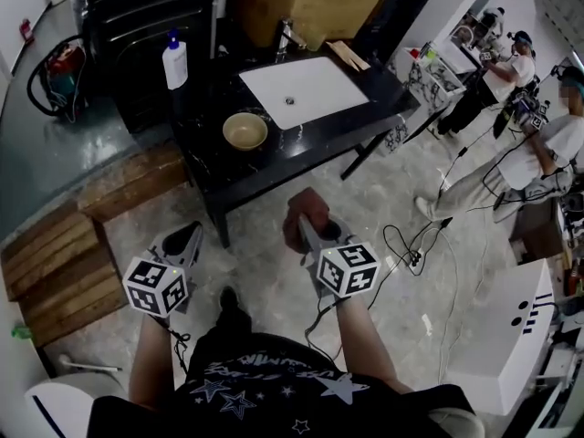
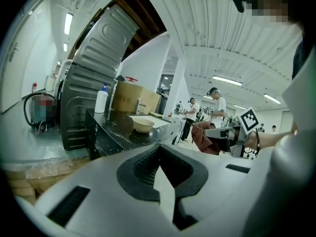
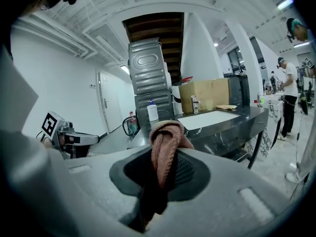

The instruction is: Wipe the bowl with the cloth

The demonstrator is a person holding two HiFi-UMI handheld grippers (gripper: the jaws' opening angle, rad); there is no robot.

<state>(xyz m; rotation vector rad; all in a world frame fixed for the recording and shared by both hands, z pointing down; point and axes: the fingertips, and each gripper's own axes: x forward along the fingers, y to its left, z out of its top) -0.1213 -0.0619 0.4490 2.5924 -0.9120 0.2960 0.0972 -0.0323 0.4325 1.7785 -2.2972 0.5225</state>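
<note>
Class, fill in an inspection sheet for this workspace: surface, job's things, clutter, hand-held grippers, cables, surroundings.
Surface: black counter with a white sink basin set in it.
Job's things: tan bowl on the counter beside the basin; reddish cloth held off the counter.
Clutter: white pump bottle and cardboard box at the counter's back.
Grippers: left hand-held gripper shut, empty; right hand-held gripper shut on the cloth; both short of the counter.
Cables: black cables loose on the floor at right.
Surroundings: wooden planks on the floor at left; people standing at right.
</note>
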